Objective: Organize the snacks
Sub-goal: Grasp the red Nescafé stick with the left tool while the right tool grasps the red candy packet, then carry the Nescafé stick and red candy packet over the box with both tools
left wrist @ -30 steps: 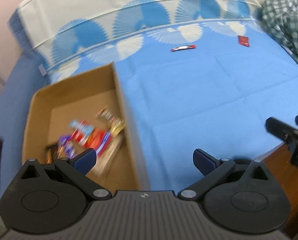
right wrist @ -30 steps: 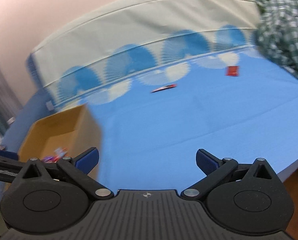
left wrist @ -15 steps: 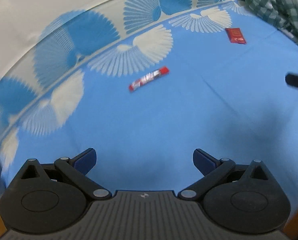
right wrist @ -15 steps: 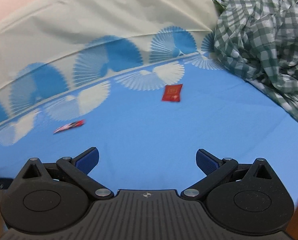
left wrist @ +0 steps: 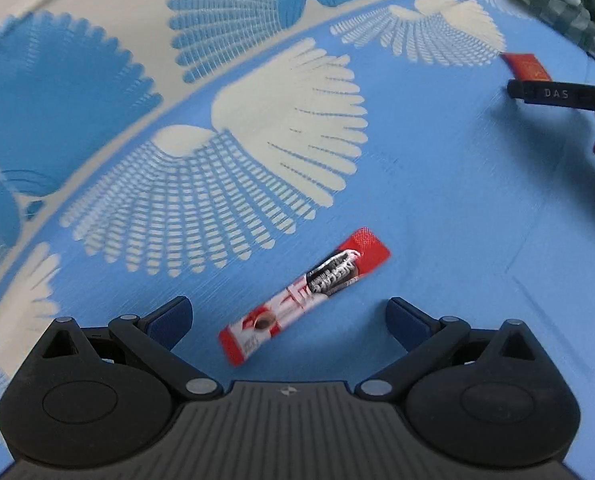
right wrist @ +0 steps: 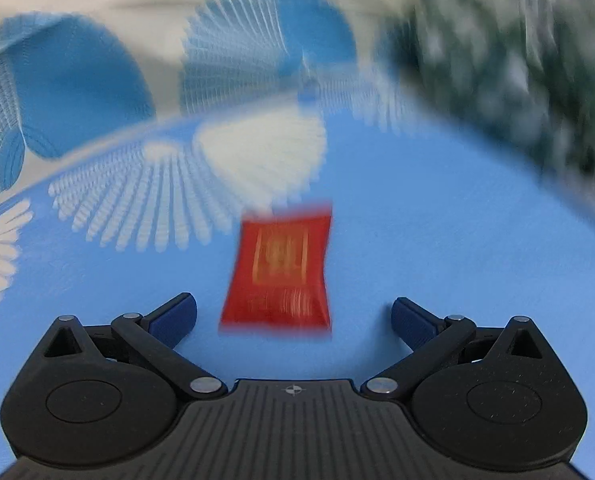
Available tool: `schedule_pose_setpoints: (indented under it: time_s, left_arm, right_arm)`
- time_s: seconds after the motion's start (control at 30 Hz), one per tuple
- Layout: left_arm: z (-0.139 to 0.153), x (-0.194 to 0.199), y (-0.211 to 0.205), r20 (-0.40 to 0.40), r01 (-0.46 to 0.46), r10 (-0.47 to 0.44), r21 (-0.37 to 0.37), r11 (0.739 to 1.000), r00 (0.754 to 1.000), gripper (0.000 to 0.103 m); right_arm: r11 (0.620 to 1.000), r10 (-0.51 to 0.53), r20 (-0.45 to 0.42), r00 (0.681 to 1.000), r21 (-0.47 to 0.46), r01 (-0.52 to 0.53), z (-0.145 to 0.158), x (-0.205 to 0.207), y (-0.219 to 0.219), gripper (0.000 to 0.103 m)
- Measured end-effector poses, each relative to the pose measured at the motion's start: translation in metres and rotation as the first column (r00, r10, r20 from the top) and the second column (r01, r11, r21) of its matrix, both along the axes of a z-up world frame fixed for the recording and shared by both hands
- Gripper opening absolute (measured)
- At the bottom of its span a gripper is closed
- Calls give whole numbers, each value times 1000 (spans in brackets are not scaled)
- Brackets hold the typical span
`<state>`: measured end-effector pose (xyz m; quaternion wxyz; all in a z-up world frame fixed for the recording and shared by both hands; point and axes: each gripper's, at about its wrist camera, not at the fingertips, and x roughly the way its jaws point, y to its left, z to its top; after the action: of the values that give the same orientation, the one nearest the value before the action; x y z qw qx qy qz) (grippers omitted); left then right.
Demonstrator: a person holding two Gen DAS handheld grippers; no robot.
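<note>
A long red and white snack stick (left wrist: 303,298) lies slanted on the blue bedsheet (left wrist: 437,208), its near end between the open jaws of my left gripper (left wrist: 289,316). A flat red snack packet (right wrist: 279,270) lies on the sheet right in front of my open right gripper (right wrist: 293,314), its near edge between the fingertips. The same packet (left wrist: 526,67) shows at the far right of the left wrist view, with the right gripper's finger (left wrist: 553,94) just before it. Neither gripper holds anything.
A pillow or headboard cover with blue and white fan patterns (left wrist: 97,60) runs along the back. A crumpled green checked cloth (right wrist: 517,52) lies at the back right, close to the red packet. The right wrist view is motion-blurred.
Both grippers have moved forward over the bed. The cardboard box of snacks has left view. The stick and the red packet now lie right at the fingertips.
</note>
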<state>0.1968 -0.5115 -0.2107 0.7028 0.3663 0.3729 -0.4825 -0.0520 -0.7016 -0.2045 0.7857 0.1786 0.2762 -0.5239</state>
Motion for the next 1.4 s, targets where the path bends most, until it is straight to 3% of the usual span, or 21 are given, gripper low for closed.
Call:
schedule_pose_setpoints:
  time_s: [0.2,0.27,0.33,0.37,0.4,0.47,0.5,0.53,0.73,0.83,1.0,1.27,1.4]
  left_arm:
    - [-2,14,-2,-98,-62,60,-18,998,993,103]
    - [-1,13,-4,-95,-73,72,-10,997,993,103]
    - [3,9,-4,-97,-82,80,-10,997,992,97]
    - [7,7,-2,-100,-78,74,-32,996,992,78]
    - [11,4,-1,-104,-69,63,-56,996,993,45]
    - [17,5,-1,-147,-82,73,-56,995,987,12]
    - [18,6,0,-169,-99,89,-52,994,982,12]
    - [19,6,3,-184,-110,99,-50,993,978,11]
    - [32,-22,50,-223,-153,139,-48,987,965,11]
    - [47,-49,93,-232,-165,146,-62,984,962,11]
    - [92,-103,174,-251,-196,159,-129,972,955,11]
    - [170,-172,293,-233,-267,218,-203,942,948,11]
    - [209,-204,351,-194,-300,257,-238,924,947,11]
  right_arm:
    - [999,17,36,999,-30,-16,-6,0,-4,103]
    - [999,18,34,999,-31,-17,-6,1,-3,103]
    - [999,21,32,999,-31,-20,-6,1,-3,103]
    - [999,27,28,999,-31,-26,-6,1,-3,103]
    - [999,37,23,999,-31,-37,-4,1,-2,101]
    - [996,74,26,997,-48,-72,-1,0,4,83]
    - [993,97,20,995,-68,-95,0,0,8,62]
    - [990,121,13,993,-80,-119,1,0,13,48]
    - [988,153,42,987,-6,-153,10,-19,49,45]
    - [982,175,115,978,50,-182,15,-45,96,45]
    - [969,229,181,957,52,-241,36,-88,198,45]
    - [956,237,283,929,101,-275,112,-146,329,45]
    - [934,314,300,901,74,-350,153,-167,386,45]
